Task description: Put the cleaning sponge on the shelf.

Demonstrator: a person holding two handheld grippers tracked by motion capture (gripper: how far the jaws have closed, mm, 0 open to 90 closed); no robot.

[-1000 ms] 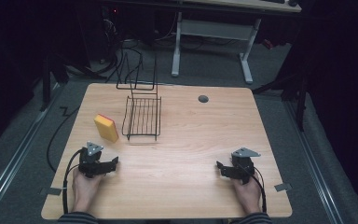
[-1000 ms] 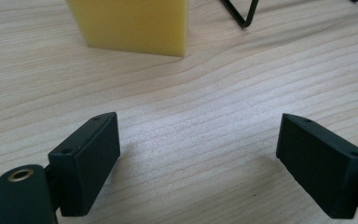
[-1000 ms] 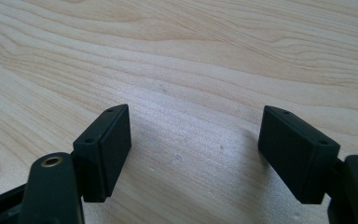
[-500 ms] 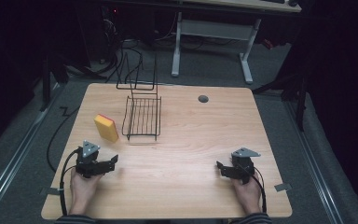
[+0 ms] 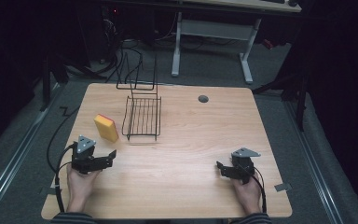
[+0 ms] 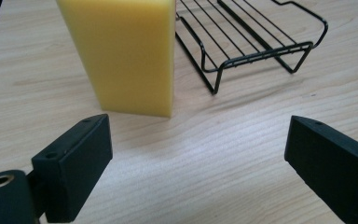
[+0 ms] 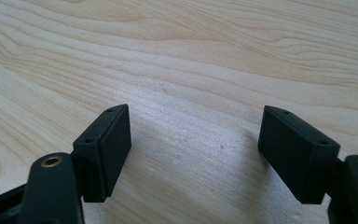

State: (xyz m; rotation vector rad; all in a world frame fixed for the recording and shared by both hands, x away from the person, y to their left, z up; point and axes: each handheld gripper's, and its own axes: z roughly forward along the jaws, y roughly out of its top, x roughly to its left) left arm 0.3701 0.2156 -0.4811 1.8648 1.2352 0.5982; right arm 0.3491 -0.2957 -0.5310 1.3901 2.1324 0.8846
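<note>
The left gripper (image 5: pixel 106 157) has lifted slightly since 1 second ago, its jaws just opening wide and empty. The yellow sponge (image 6: pixel 121 51) stands just ahead, beside the wire rack (image 5: pixel 142 117). The right gripper (image 5: pixel 223 169) gapes empty.

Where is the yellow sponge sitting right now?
In the high view the yellow sponge stands on the table's left half, just left of the black wire rack and ahead of the left gripper.
</note>
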